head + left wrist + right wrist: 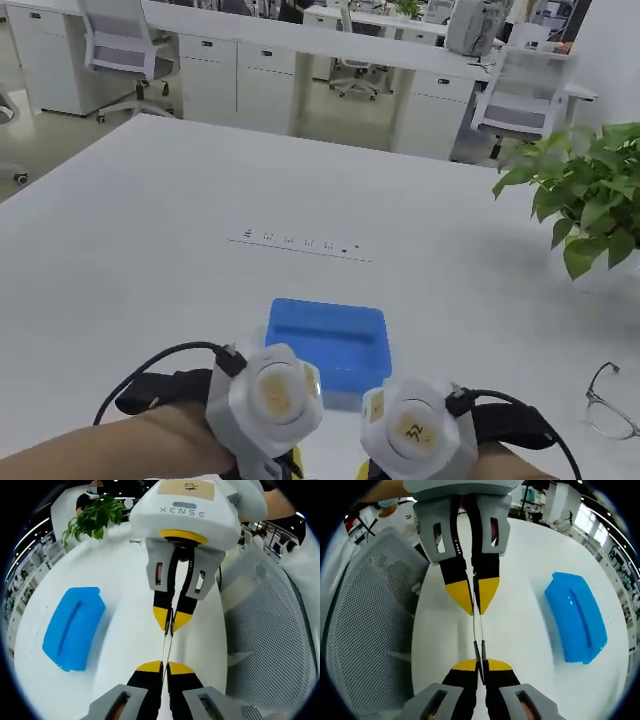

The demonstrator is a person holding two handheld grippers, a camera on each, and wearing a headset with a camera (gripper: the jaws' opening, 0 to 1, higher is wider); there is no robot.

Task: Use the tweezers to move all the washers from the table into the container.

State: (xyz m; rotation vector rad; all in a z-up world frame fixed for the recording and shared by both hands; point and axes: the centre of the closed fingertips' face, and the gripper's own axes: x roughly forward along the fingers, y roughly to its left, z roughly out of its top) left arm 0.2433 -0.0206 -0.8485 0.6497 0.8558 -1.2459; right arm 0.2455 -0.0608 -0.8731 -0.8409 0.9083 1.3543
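Head view, looking down: takes in a broad white table stretching far toward rows of office desks. Over in the left gripper view, picks up a grey mesh chair just off the table's near edge. Back in the head view, catches a leafy green plant at the far right. Spots the blue container lying on the table on the near side, roughly midway left to right, just beyond the two grippers.

Now to the grippers. Finds the left gripper and the right gripper nose to nose over the near part of the table, the left one on the left, the right one on the right. Notes a pair of glasses resting at the near right. Locks on to the tweezers: stretched between the two grippers, pinched at each end by yellow-tipped jaws squeezed tight, thin blades pressed almost together. Beyond the container, makes out a short row of tiny specks, too small to say whether washers or not.
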